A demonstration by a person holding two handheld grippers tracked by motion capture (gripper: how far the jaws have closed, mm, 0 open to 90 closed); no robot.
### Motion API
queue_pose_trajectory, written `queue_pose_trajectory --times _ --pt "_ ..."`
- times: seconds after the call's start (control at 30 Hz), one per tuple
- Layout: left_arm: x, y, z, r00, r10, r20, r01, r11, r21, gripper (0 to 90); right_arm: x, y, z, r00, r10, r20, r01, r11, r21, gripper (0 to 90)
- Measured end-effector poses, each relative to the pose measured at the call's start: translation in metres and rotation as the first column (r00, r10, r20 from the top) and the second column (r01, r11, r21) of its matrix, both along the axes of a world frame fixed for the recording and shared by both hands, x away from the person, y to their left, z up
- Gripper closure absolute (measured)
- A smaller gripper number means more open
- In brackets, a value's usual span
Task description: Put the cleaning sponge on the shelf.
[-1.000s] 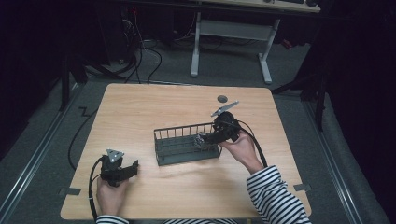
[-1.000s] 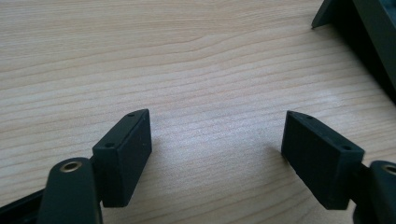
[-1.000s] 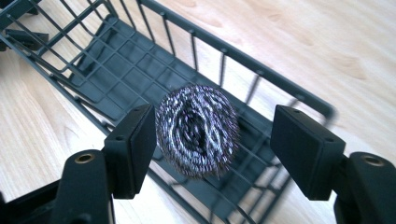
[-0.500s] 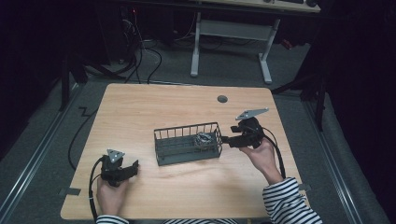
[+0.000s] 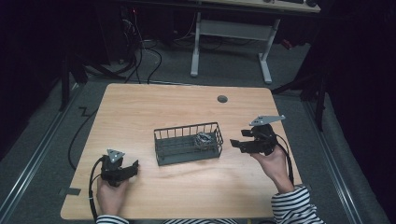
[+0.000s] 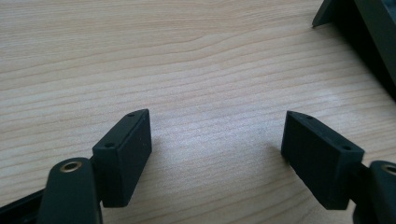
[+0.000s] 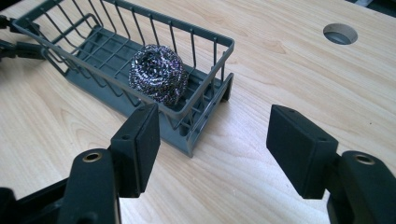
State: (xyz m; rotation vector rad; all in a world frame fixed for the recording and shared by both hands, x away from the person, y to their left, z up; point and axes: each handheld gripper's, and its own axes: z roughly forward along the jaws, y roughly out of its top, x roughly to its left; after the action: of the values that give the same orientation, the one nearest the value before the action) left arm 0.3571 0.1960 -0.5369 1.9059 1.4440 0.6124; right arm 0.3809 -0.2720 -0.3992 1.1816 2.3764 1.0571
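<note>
Apparently the placing is done: the steel scourer lies inside the wire basket, at its right end, near the middle of the table. The right gripper hovers just beside the basket's right end, jaws apart and empty. The left gripper rests near the table's front left corner, jaws also apart. Little seems left beyond pulling the hand clear.
</note>
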Motion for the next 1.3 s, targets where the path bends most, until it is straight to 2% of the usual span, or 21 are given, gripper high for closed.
queue_pose_trajectory --times 0.13,0.23,0.37,0.6,0.83,1.07,1.3 --pt "0.000 0.000 0.000 1.0000 0.000 0.000 0.000 1.0000 0.000 25.0 -0.006 -0.006 -0.005 0.9999 -0.010 -0.011 0.010 0.9999 -0.003 35.2" --pt "0.000 0.000 0.000 1.0000 -0.001 -0.001 0.001 1.0000 0.000 24.9 -0.011 -0.011 -0.007 0.9998 -0.017 -0.012 0.017 0.9997 0.019 35.3" --pt "0.000 0.000 0.000 1.0000 -0.001 -0.001 0.001 1.0000 0.002 24.9 -0.016 -0.016 -0.011 0.9996 -0.028 -0.002 0.028 0.9996 0.010 35.4" --pt "0.000 0.000 0.000 1.0000 -0.001 0.000 0.001 1.0000 0.002 25.0 -0.025 -0.024 -0.018 0.9989 -0.046 -0.008 0.047 0.9985 0.029 35.4" --pt "0.000 0.000 0.000 1.0000 -0.001 -0.001 0.001 1.0000 0.003 24.9 -0.037 -0.039 -0.031 0.9965 -0.082 -0.017 0.083 0.9942 0.069 35.3" --pt "0.000 0.000 0.000 1.0000 -0.001 -0.001 0.001 1.0000 0.004 24.9 -0.041 -0.048 -0.038 0.9938 -0.109 -0.021 0.111 0.9903 0.084 35.4" --pt "0.000 -0.001 0.000 1.0000 -0.001 -0.001 0.001 1.0000 0.004 24.9 -0.043 -0.056 -0.053 0.9890 -0.142 -0.039 0.145 0.9855 0.088 35.5"
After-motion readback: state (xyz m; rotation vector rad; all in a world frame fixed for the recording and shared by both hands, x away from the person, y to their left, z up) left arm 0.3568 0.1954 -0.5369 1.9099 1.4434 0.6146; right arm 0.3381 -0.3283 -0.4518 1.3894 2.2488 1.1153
